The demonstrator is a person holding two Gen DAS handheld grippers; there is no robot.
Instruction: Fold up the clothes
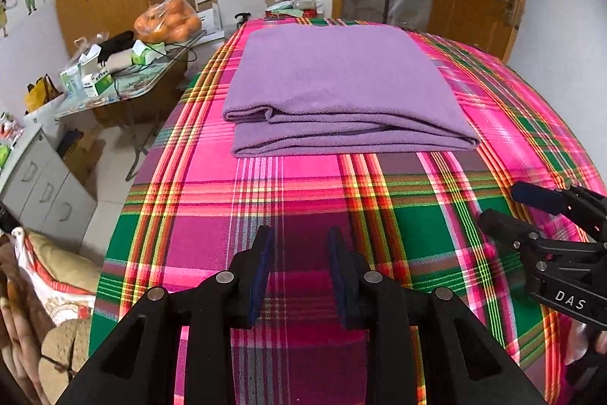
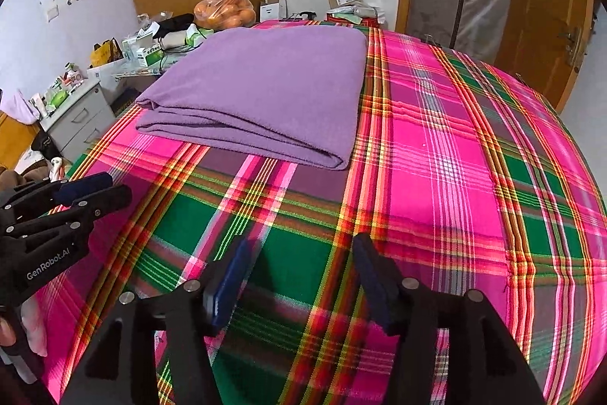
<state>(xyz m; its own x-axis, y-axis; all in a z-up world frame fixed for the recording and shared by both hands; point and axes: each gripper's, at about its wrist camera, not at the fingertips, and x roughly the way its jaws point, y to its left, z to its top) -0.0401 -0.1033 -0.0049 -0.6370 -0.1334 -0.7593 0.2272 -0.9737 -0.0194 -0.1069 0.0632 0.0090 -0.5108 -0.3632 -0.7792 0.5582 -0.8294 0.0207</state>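
While the purple cloth [image 1: 341, 82] lies folded in neat layers on the plaid bedspread [image 1: 303, 200], both grippers hang back on the near side of it, and neither one has anything in its grasp. Look at the left gripper [image 1: 301, 241]: jaws parted, blue pads facing each other across a gap, only bedspread showing between them. And the right gripper [image 2: 303, 249] stands wider apart, again with nothing but plaid in the gap. Each one shows up at the edge of the other's view, so they sit side by side, near each other but apart, both short of the cloth's front edge.

The cloth itself sits toward the far end of the bed, its stacked folds facing the grippers, the top surface smooth and flat. From the right wrist view it lies off to the left; from the left wrist view, straight ahead.

Off past the bed's left side there's a cluttered side table [image 1: 125, 90] carrying a bag of what looks like oranges [image 1: 167, 19], though at that range it's hard to be sure.
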